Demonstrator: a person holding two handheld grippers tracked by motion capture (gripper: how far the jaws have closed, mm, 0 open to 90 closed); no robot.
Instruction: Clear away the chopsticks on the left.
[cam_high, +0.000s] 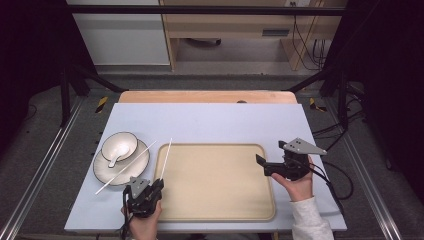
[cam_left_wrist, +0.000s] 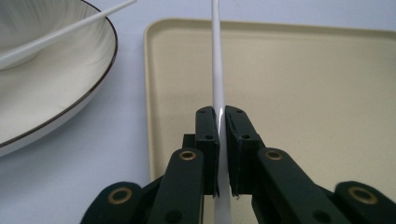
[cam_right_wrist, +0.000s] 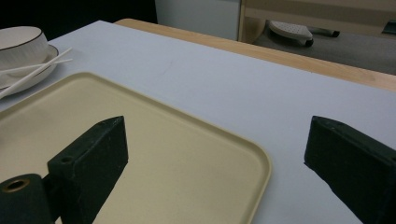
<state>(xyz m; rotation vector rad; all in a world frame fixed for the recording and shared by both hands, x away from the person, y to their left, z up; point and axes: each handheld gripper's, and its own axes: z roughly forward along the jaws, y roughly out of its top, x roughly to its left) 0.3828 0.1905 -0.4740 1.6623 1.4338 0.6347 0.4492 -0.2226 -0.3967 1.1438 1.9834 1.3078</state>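
No legible txt, labels or nos. anywhere.

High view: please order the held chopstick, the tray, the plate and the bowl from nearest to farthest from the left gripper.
1. Held chopstick, between the left gripper's jaws.
2. Tray, just right.
3. Plate, left and beyond.
4. Bowl, on the plate's far side.

Glossy ceramic plate (cam_left_wrist: 56, 93); matt plastic tray (cam_high: 215, 185); wooden table edge (cam_high: 207, 96).
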